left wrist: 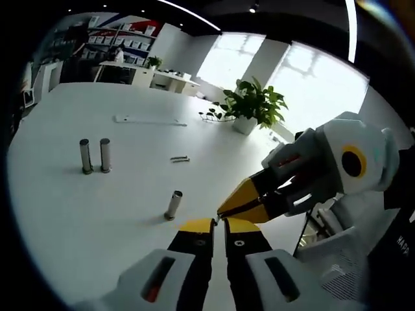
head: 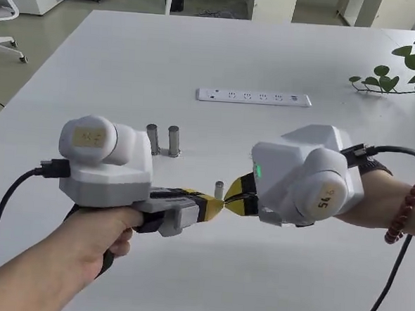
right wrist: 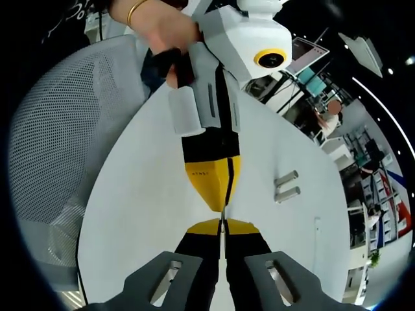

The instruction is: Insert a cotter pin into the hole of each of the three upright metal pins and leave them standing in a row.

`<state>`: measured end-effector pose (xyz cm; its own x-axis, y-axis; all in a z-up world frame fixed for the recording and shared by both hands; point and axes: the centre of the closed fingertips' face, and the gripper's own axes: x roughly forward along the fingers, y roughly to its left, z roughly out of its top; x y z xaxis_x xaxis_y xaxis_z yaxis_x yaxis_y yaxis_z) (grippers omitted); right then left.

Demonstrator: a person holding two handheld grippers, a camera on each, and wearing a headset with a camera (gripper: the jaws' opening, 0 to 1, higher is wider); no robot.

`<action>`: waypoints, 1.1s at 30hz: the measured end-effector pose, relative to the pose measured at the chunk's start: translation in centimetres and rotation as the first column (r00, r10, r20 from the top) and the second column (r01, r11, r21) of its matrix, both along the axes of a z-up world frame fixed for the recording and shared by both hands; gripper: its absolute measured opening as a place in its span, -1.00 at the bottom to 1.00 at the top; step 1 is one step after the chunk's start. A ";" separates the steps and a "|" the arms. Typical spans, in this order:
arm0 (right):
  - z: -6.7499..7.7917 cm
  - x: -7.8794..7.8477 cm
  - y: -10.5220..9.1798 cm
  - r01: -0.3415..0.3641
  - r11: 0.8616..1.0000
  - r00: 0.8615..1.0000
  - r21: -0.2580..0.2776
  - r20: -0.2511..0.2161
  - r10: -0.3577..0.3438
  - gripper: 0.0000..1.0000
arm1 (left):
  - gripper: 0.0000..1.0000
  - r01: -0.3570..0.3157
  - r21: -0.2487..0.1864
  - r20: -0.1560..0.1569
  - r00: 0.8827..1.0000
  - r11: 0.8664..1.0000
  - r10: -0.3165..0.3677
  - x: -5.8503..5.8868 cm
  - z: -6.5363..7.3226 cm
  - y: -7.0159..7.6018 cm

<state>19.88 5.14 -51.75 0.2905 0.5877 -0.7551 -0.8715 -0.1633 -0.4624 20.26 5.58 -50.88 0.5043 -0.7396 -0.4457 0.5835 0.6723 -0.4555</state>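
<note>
Left tongs (head: 211, 206) and right tongs (head: 231, 202) both pinched closed, tips nose to nose above my desk (head: 270, 279); whether they grip anything I cannot tell. Lone metal pin (head: 219, 190) upright just behind the tips; paired metal pins (head: 173, 141) stand farther back, left.

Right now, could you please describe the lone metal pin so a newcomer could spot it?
On the white table, start at the power strip. Nearer stand paired pins; the lone pin stands nearer still, by itself, just beyond the left hand-held gripper.
</note>
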 end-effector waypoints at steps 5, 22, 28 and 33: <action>0.0 -0.1 0.2 -0.011 1.000 1.000 -0.010 0.008 0.011 -1.00 | -0.98 -0.008 -0.004 -0.010 1.000 1.000 0.008 0.0 -0.3 0.1; 0.0 -0.1 0.5 0.018 1.000 1.000 0.002 -0.003 -0.018 -1.00 | -1.00 -0.034 -0.049 -0.035 0.999 0.998 0.033 -0.3 -0.2 0.2; -0.2 -0.1 0.6 0.036 0.999 0.999 0.027 -0.028 -0.036 -1.00 | -1.00 -0.023 -0.026 -0.016 1.000 0.999 0.022 -0.4 -0.3 0.3; -0.3 -0.3 0.5 0.077 0.995 0.992 0.066 -0.109 -0.069 -0.93 | -1.00 -0.012 0.012 0.011 1.000 1.000 0.012 -0.3 -0.5 0.7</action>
<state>19.58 5.68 -52.05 0.2547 0.6206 -0.7416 -0.9249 -0.0676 -0.3742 20.00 6.25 -51.41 0.5183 -0.7281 -0.4486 0.5801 0.6848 -0.4411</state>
